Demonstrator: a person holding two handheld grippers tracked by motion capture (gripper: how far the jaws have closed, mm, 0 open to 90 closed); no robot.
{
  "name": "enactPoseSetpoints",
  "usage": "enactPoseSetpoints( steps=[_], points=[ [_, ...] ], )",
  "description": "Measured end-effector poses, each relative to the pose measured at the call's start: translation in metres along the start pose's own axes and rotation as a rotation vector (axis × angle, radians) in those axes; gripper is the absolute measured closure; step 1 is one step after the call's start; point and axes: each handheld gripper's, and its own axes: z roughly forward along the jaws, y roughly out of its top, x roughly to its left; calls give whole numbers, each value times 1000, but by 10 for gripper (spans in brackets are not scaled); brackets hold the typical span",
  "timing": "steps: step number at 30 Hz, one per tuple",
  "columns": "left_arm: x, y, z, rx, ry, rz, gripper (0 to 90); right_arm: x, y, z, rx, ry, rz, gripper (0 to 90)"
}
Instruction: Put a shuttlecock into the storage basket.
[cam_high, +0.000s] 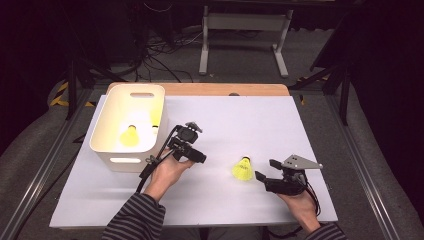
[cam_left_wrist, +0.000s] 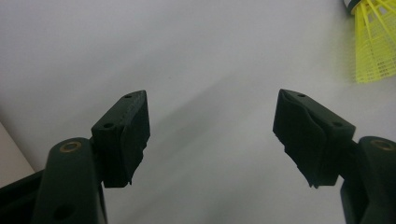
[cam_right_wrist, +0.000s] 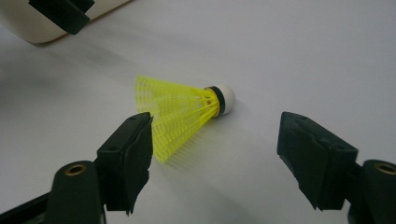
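Right gripper (cam_right_wrist: 215, 140), jaws apart and ungrasping, faces the unlabelled yellow shuttlecock (cam_right_wrist: 180, 112) lying just ahead; left gripper (cam_left_wrist: 211, 135) gapes empty.

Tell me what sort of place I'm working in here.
Probably a lab or recording workspace, not a home: a white work table with metal rails along its sides, loose cables on grey carpet behind, and a metal stand in a dark room.
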Motion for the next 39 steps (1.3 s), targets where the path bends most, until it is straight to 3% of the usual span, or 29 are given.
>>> enactPoseSetpoints(
  steps=[10, 24, 36, 39],
  points=[
    [1, 3, 7, 7, 3, -13, 271, 10, 7, 12, 80, 18, -28, 379],
    [2, 2, 8, 1, 3, -12, 265, 17, 13, 32, 202, -8, -50, 572],
    [1, 2, 11, 1, 0, 6, 262, 18, 14, 39, 253, -36, -52, 747],
    [1, 1, 9, 1, -25, -3, 261, 17, 15, 40, 256, -33, -53, 787]
  ],
)
